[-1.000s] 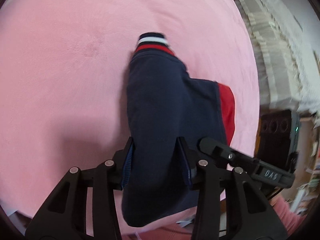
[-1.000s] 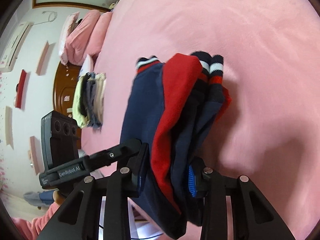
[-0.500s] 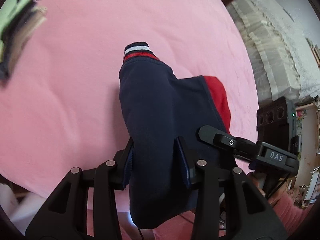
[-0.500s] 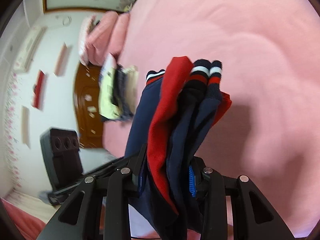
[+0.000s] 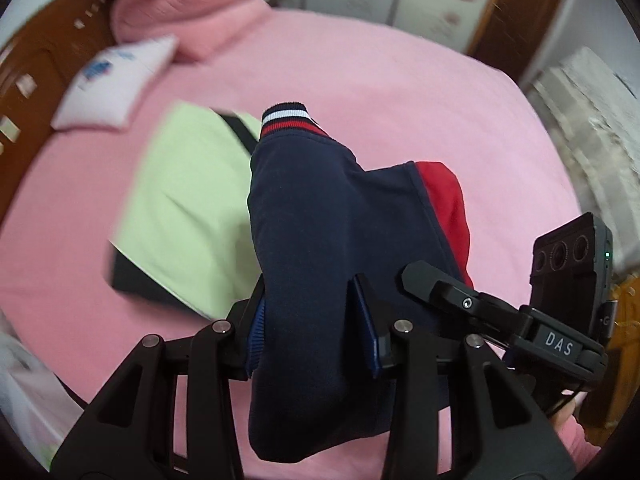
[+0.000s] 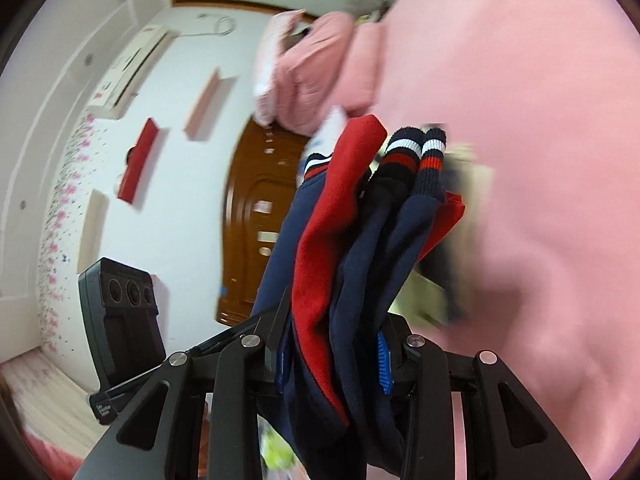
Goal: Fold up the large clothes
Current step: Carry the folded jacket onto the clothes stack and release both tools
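a: where's the navy garment [image 5: 320, 232] right now?

b: up off the pink bed [image 5: 400, 92], bunched and folded, held between both tools. in the left wrist view it hangs above the bed cover, its striped cuff [image 5: 286, 118] pointing toward the headboard end, and a red panel [image 5: 444, 204] shows on the side nearer the other tool.

a: and the left gripper [image 5: 316, 316]?

b: clamped on the navy garment. the blue pads press into the cloth from both sides, with a thick wad of fabric filling the gap between them.

a: the right gripper [image 6: 332, 356]?

b: the same, its fingers are closed on the same garment. from the right wrist view you see several layers squeezed together there: navy folds, a red layer, and three striped cuffs sticking out past the fingers.

a: what lies near the garment on the bed?

b: just beyond it, toward the headboard, a folded pale green piece [image 5: 188, 204] on top of a dark one, partly hidden behind the garment. further past that, a white pillow [image 5: 116, 88] and a pink quilt [image 5: 188, 12] by the wooden headboard [image 5: 36, 76].

a: anything of the person?

b: only a pink sleeve [image 5: 576, 436] at the lower edge, behind the right tool's black camera block [image 5: 572, 272]. the scene is blurred at the edges, so small details there can't be read.
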